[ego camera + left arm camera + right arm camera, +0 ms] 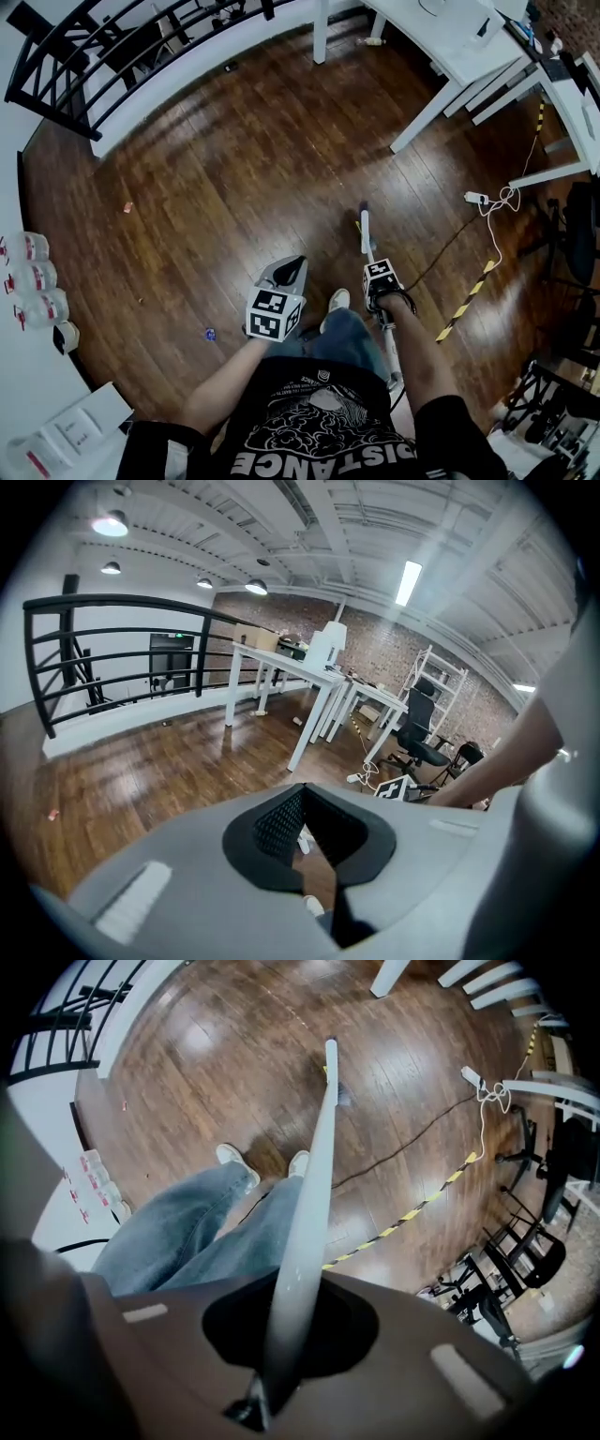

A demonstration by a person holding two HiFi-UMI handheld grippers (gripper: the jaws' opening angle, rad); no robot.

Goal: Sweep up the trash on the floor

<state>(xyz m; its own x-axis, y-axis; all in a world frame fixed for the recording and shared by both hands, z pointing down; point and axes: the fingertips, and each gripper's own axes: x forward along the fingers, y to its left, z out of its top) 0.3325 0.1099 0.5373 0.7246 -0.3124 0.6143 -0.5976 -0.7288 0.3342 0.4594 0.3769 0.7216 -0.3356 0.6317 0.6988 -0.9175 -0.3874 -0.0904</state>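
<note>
Trash lies on the wood floor [281,150]: an orange scrap [127,207] far off to the left and a blue scrap [210,333] by the person's feet. The right gripper [370,264] squeezes the broom handle [314,1194]. The left gripper [289,270] is closed on nothing. Sweeping looks barely begun. Next, the broom likely must reach left to the scraps.

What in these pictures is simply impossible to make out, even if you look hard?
- Head view: the sweeping end of the white pole is foreshortened into a small dark blob, so its type is unclear.
- Head view: the orange scrap and the blue bit are too small to identify.
- Head view: the bottles are partly cut off by the left edge, and their labels are too small to read.
</note>
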